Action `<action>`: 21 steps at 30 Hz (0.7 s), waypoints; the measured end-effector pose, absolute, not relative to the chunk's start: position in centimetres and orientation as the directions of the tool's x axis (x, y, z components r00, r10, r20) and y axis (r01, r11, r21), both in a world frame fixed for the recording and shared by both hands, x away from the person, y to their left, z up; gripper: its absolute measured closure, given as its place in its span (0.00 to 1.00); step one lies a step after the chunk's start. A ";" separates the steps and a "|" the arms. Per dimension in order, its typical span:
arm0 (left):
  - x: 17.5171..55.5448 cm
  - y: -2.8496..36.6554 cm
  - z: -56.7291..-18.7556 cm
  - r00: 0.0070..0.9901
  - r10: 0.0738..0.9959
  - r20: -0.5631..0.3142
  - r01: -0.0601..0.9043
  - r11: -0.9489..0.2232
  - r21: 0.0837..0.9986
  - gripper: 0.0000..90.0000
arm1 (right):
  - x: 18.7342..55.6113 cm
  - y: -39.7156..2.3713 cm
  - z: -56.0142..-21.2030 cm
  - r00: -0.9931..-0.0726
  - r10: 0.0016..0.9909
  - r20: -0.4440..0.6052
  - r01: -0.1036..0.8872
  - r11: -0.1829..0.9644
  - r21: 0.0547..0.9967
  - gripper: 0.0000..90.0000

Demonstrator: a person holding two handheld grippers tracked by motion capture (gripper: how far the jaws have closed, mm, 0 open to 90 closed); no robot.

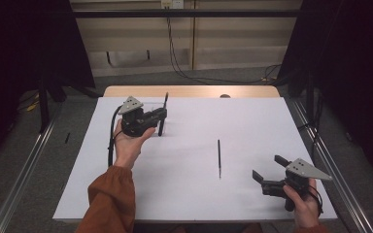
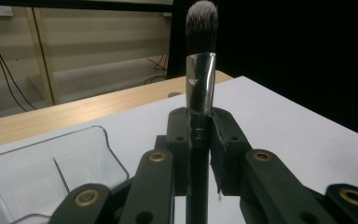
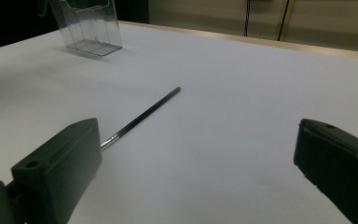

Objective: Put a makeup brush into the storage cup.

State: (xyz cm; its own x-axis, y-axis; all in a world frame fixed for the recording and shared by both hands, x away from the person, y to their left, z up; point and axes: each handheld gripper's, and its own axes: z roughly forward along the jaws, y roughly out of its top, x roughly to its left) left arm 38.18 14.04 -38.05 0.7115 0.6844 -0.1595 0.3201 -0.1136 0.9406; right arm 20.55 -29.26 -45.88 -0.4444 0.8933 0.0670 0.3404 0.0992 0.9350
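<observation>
- While the left gripper holds the makeup brush (black handle, silver ferrule, dark soft bristles) upright, its jaws are clamped on the handle just below the ferrule, bristles up.
- In the high view the left gripper sits at the far left of the white table sheet, brush vertical, just beside the clear plastic compartment organizer.
- Step in hand, as I read it: drop the brush handle-first into one of the organizer's slots.
- To do it well: keep the brush plumb, line the handle's lower end over one slot between the clear dividers, not over a divider edge.
- Dividers are transparent and hard to see; go slow on the approach and use the left gripper view to check alignment.
- Lower until the handle is well inside the walls before letting go; releasing high risks a bounce or a tip-over of the light organizer.
- Open the jaws only a little, then lift straight up so the pads don't drag the ferrule.
- Right gripper hovers near the front right of the table, jaws wide apart, nothing between them.
- Second thin black brush lies flat mid-table ahead of the right gripper, apart from both jaws; likely the next pick.
</observation>
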 end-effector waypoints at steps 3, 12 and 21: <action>38.4 14.2 -37.8 0.707 0.688 -0.164 0.319 -0.103 0.942 0.88 | 20.5 -29.2 -45.9 -0.445 0.893 0.068 0.338 0.097 0.936 0.00; 39.0 14.6 -36.2 0.695 0.701 -0.159 0.307 -0.089 0.948 0.88 | 20.5 -29.2 -45.7 -0.446 0.892 0.069 0.320 0.087 0.943 0.00; 40.2 15.4 -35.9 0.670 0.725 -0.158 0.295 -0.065 0.953 0.88 | 20.5 -29.2 -45.7 -0.449 0.891 0.073 0.317 0.082 0.945 0.00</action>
